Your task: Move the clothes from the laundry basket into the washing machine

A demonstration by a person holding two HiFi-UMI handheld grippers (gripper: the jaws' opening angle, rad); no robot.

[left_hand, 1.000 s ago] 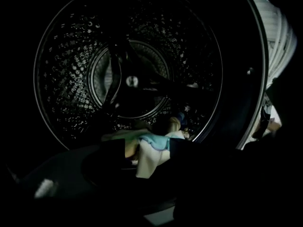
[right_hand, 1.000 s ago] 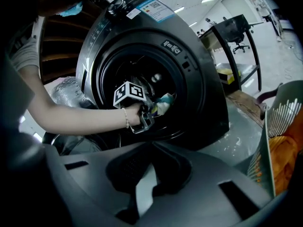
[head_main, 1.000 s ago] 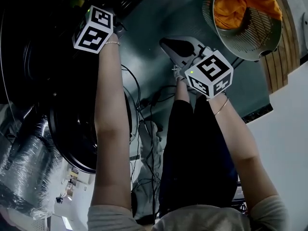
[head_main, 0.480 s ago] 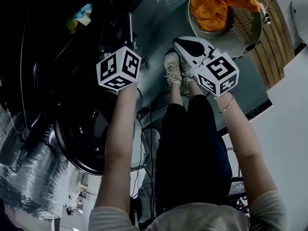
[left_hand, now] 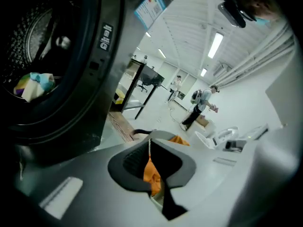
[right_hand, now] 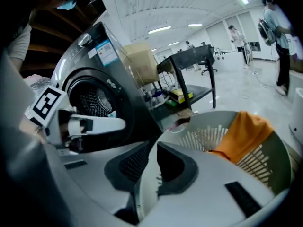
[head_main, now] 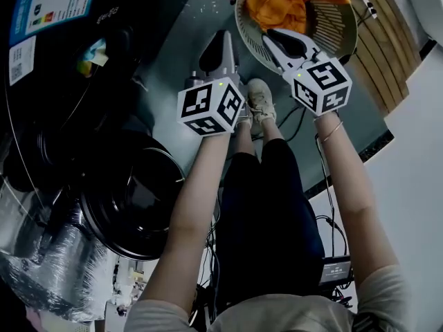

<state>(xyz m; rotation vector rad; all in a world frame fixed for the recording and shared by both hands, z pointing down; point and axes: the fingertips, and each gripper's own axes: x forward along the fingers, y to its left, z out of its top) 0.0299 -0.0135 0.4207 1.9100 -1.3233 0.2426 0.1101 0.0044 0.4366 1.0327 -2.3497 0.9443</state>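
The round white laundry basket (head_main: 239, 21) stands on the floor at the top of the head view, with an orange cloth (head_main: 287, 2) inside. My right gripper (head_main: 273, 37) reaches over the basket's near rim, shut and empty; its own view shows the basket (right_hand: 199, 126) and the orange cloth (right_hand: 246, 134) just beyond it. My left gripper (head_main: 220, 40) hangs over the floor left of the basket. Its jaws are closing, nearly together, with nothing between them (left_hand: 150, 138). The dark washing machine (left_hand: 71, 79) is at the left, with colourful clothes (left_hand: 33, 84) in its drum.
The washer's round door (head_main: 131, 199) hangs open at the lower left. Beside it lies a silver duct hose (head_main: 48, 254). The person's legs and shoes (head_main: 259, 99) stand between the grippers. A wooden pallet (head_main: 387, 54) sits right of the basket. A black table (right_hand: 189, 60) stands behind.
Both grippers have swung away from the washer drum towards the basket. The left one moved farther and its jaws have come together. The right one now reaches over the basket rim.
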